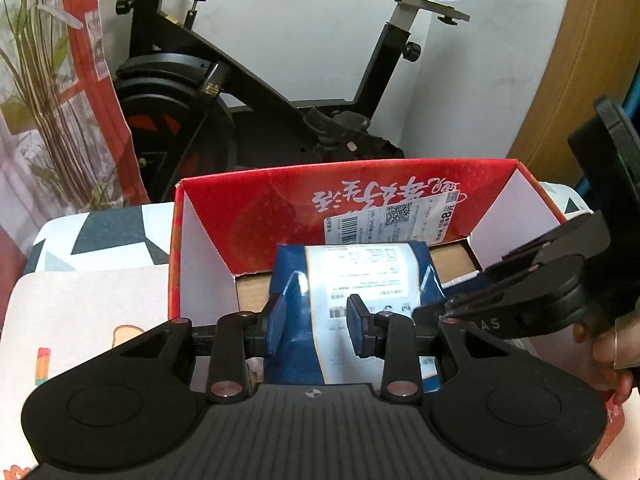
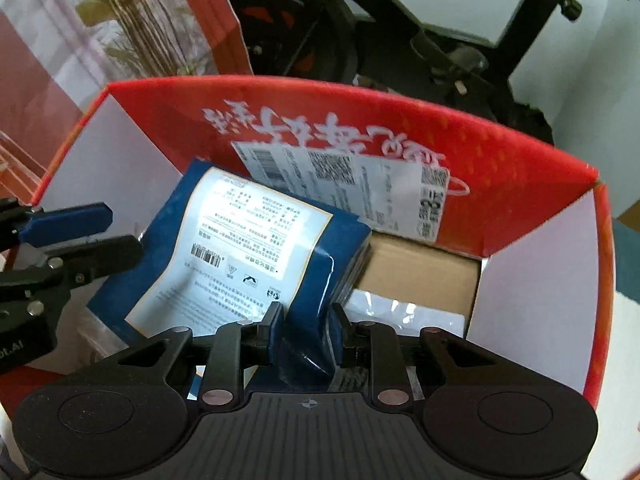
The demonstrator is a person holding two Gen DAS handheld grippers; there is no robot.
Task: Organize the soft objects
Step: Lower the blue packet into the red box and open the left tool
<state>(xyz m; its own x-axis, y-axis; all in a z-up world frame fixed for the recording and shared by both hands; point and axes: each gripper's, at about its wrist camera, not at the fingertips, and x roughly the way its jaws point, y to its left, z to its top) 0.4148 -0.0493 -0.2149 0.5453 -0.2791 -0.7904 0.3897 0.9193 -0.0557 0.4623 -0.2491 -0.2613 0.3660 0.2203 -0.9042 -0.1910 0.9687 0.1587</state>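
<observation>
Blue packet with white printed label, lying tilted inside red cardboard box, far end over brown box floor. Near corner pinched between pads of right gripper, jaws narrowed onto it. Left gripper astride packet's near edge, jaws part-open; contact with pads hard to judge, probably none. White shipping label stuck on box's far wall. Exercise bike behind box, plant at left.
</observation>
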